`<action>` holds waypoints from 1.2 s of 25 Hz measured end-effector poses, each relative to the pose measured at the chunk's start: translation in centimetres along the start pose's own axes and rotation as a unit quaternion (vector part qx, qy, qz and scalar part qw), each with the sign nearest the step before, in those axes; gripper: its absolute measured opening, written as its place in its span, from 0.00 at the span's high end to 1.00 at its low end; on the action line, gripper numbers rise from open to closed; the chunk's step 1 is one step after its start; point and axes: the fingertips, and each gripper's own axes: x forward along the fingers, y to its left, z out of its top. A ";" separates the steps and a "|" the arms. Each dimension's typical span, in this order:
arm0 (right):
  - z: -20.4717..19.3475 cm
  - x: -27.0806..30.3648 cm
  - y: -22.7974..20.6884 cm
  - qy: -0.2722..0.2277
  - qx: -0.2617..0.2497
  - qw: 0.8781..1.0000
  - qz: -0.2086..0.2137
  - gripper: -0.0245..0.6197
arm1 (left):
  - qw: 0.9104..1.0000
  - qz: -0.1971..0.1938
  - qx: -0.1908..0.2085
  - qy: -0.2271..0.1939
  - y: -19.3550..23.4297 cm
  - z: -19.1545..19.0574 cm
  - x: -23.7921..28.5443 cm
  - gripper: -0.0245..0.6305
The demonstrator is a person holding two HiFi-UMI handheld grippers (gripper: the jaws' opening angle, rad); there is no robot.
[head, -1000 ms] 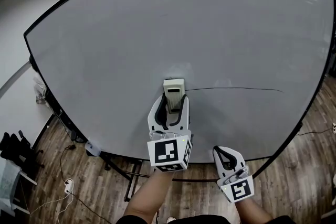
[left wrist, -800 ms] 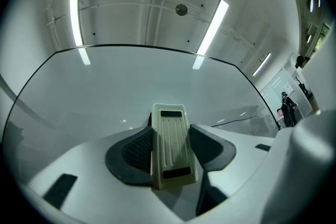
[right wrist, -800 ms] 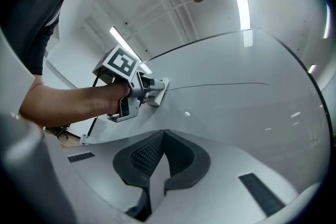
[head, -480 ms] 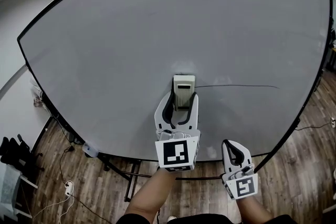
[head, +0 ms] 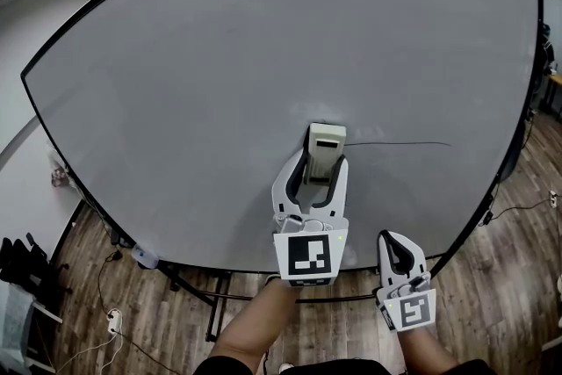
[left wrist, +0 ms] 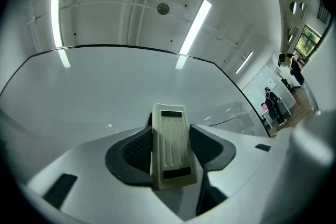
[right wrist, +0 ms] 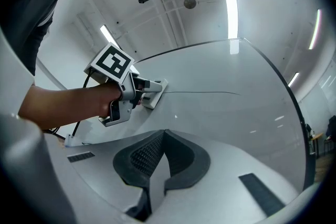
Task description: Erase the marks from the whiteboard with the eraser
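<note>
A large whiteboard [head: 263,57] fills the head view. One thin black line [head: 395,144] runs across it to the right of the cream eraser [head: 323,150]. My left gripper [head: 320,164] is shut on the eraser and presses its far end against the board at the line's left end. In the left gripper view the eraser [left wrist: 169,145] sits clamped between the dark pads [left wrist: 137,150], with the line [left wrist: 231,119] at the right. My right gripper [head: 397,254] hangs low, below the board, shut with nothing in it; its own view shows the left gripper [right wrist: 137,93] and the line [right wrist: 205,92].
The board's black frame [head: 114,189] stands on a metal stand [head: 198,285] over a wooden floor. Cables and a power strip [head: 112,313] lie on the floor at the lower left. People [left wrist: 273,105] stand far off by desks at the right.
My left gripper has slid the eraser to the right along the board, and the black line's left part is gone, so the line is shorter. The right gripper stayed low.
</note>
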 end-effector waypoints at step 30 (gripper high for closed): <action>0.9 -6.1 -10.1 -0.009 -0.025 0.997 -0.075 0.93 | 0.995 -0.093 0.016 0.015 -13.2 -0.4 5.0 0.59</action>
